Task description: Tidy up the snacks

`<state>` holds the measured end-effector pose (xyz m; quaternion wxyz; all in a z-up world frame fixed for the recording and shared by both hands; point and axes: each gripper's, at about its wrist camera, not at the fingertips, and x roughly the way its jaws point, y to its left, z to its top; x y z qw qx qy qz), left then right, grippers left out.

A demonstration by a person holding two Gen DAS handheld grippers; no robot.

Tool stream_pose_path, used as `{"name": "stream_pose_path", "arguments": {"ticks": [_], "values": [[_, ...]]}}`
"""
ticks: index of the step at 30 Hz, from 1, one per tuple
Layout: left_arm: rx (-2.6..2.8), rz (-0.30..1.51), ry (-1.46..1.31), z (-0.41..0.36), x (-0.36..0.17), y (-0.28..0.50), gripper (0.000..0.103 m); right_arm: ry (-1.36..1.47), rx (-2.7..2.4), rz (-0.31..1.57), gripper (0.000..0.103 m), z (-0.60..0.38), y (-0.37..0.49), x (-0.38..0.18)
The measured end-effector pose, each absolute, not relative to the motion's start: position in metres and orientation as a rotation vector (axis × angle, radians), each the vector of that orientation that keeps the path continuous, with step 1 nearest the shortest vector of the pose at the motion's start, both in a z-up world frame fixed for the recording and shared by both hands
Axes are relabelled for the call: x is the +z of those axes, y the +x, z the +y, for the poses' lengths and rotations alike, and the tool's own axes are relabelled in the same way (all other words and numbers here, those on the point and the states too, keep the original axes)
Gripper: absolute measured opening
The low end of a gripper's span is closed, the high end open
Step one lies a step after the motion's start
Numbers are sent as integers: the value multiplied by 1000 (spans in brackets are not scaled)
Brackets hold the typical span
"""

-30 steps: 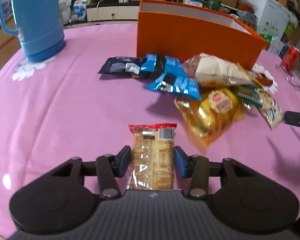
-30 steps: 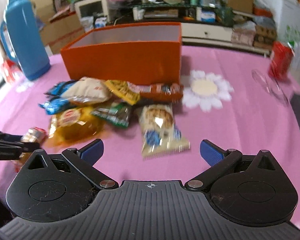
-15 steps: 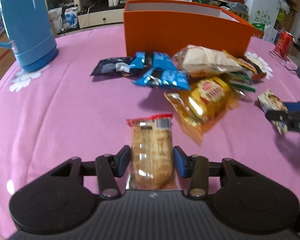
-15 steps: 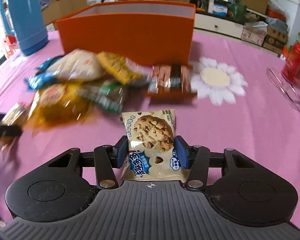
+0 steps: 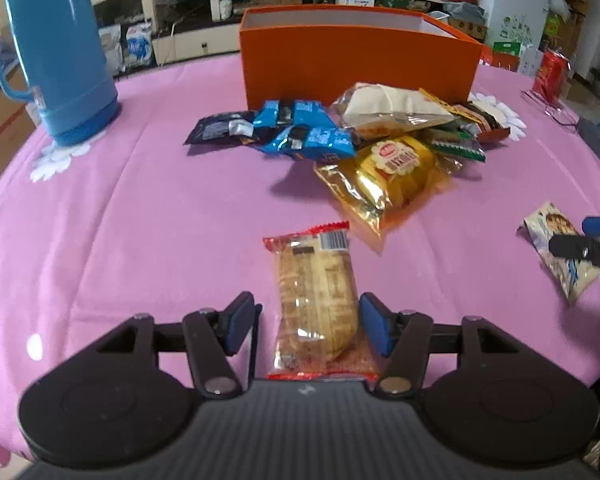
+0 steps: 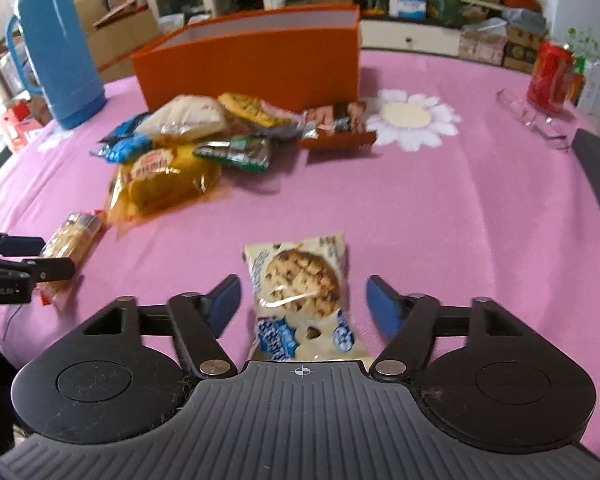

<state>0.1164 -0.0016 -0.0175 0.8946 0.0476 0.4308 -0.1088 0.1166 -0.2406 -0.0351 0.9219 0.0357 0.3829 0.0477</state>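
A: Both tools have just let go. Our left tool (image 5: pixel 308 326) stands apart around the cracker pack (image 5: pixel 316 300), which now lies on the table (image 5: pixel 140 220).

B: Our right tool (image 6: pixel 302 306) has opened likewise, leaving the cookie pack (image 6: pixel 300 280) flat. Both are pulled aside; the pile (image 5: pixel 380 140) and orange box (image 5: pixel 356 60) wait beyond.

Box (image 5: pixel 356 60) at rear of tabletop (image 5: pixel 140 208), snack pile (image 5: pixel 380 148) directly before it, flask (image 5: pixel 60 52) far left, can (image 6: pixel 552 76) far right, wafer packet (image 5: pixel 316 300) and cookie packet (image 6: pixel 300 292) nearest, apart from pile.
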Motion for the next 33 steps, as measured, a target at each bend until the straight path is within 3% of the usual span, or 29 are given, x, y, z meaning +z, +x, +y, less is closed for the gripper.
{"name": "stream_pose_path", "arguments": {"ticks": [3,4,5,6,19,22,23,24,27,33], "values": [[-214,907,99,-5,-23,117,57,53,112,822,58,-234,121,-45],[-219,903,96,-5,-23,114,51,38,118,818,54,-231,119,-48],[-231,902,76,-5,-21,111,39,-4,118,805,43,-226,116,-49],[-239,905,60,-3,-20,109,39,-25,122,801,40,-223,112,-48],[-293,724,-49,19,65,144,36,130,205,638,40,-239,117,30],[-290,719,-17,18,72,156,36,100,210,600,40,-236,133,47],[-276,725,5,18,68,154,40,86,203,593,40,-234,134,48],[-265,734,28,19,61,150,51,71,196,594,40,-231,134,46],[-271,813,80,21,32,130,60,63,190,656,40,-226,130,22],[-303,913,113,13,-11,104,63,97,143,784,40,-231,122,-33]]}}
